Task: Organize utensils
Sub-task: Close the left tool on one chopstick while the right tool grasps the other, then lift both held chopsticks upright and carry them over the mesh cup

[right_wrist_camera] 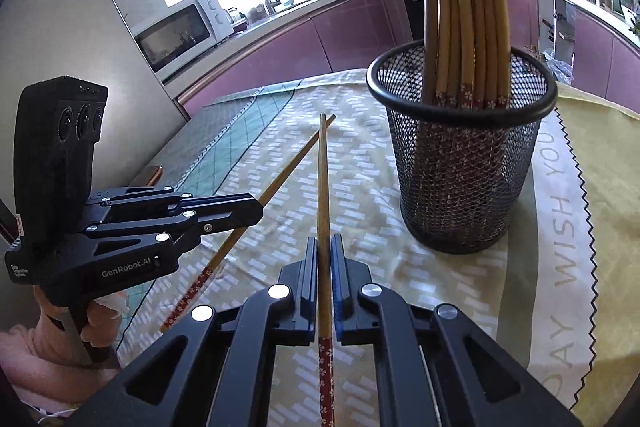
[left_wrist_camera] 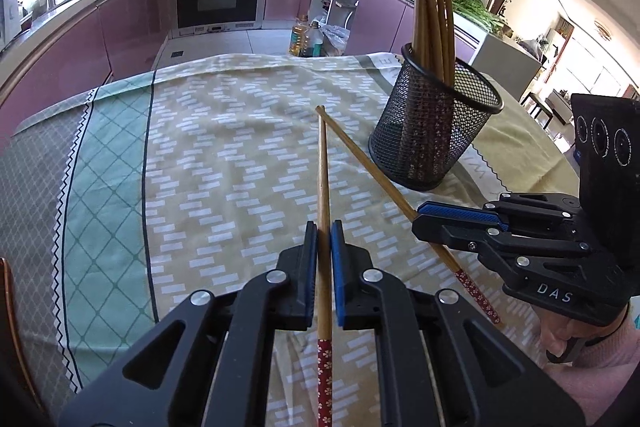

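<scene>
My left gripper is shut on a wooden chopstick with a red flowered end, gripped near that end and pointing away from me. My right gripper is shut the same way on a second chopstick. Each gripper shows in the other's view, the right gripper at the right edge and the left gripper at the left. The two chopsticks' far tips cross above the cloth. A black mesh holder stands upright to the right, with several matching chopsticks in it.
A patterned tablecloth covers the table, whose far edge drops to the kitchen floor. Oil bottles stand on the floor beyond. A small brown flat object lies near the left table edge. Hands in pink sleeves hold the grippers.
</scene>
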{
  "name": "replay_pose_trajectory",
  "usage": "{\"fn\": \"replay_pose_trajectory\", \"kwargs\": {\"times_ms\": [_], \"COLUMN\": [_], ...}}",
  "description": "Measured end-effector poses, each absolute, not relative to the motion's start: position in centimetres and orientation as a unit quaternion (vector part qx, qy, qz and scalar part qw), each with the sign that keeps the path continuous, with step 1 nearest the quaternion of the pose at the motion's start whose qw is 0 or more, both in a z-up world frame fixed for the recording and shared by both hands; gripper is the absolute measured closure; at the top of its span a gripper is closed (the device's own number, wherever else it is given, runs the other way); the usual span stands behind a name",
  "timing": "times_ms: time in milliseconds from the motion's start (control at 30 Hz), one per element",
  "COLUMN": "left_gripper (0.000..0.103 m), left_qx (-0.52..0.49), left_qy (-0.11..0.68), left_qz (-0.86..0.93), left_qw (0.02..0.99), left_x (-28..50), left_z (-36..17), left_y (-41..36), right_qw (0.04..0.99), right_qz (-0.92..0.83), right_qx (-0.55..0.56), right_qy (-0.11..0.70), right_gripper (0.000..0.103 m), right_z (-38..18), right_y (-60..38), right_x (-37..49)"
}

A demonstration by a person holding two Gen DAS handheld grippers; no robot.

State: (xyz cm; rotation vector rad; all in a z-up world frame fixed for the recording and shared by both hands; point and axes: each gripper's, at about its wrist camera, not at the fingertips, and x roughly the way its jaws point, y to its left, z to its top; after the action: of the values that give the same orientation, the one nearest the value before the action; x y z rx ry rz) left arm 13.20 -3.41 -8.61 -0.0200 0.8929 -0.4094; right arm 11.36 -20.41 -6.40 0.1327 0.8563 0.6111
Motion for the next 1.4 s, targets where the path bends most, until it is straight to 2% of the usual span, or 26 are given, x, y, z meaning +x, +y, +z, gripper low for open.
{"fn": "replay_pose_trajectory", "kwargs": {"times_ms": [833,1400], "left_gripper": [0.095,0.095], "left_qx": [-0.031,-0.023], "left_qy": [0.369,0.343], "left_qz": [-0.236,-0.254], "left_qw": [0.898,0.904], "left_x": [10.6,10.1], "left_z": [-3.4,-2.0], "left_y": [-2.8,-3.7], "right_qw": [0.89,0.902], "right_qz": [0.304,0.301], "right_qx": [0.069,0.066], "right_qy": [0.333,0.301], "right_gripper": [0.097,0.097], "right_z": [-1.9,0.1], "right_y": [-22.7,-23.9], "right_x": [8.7,8.2]}}
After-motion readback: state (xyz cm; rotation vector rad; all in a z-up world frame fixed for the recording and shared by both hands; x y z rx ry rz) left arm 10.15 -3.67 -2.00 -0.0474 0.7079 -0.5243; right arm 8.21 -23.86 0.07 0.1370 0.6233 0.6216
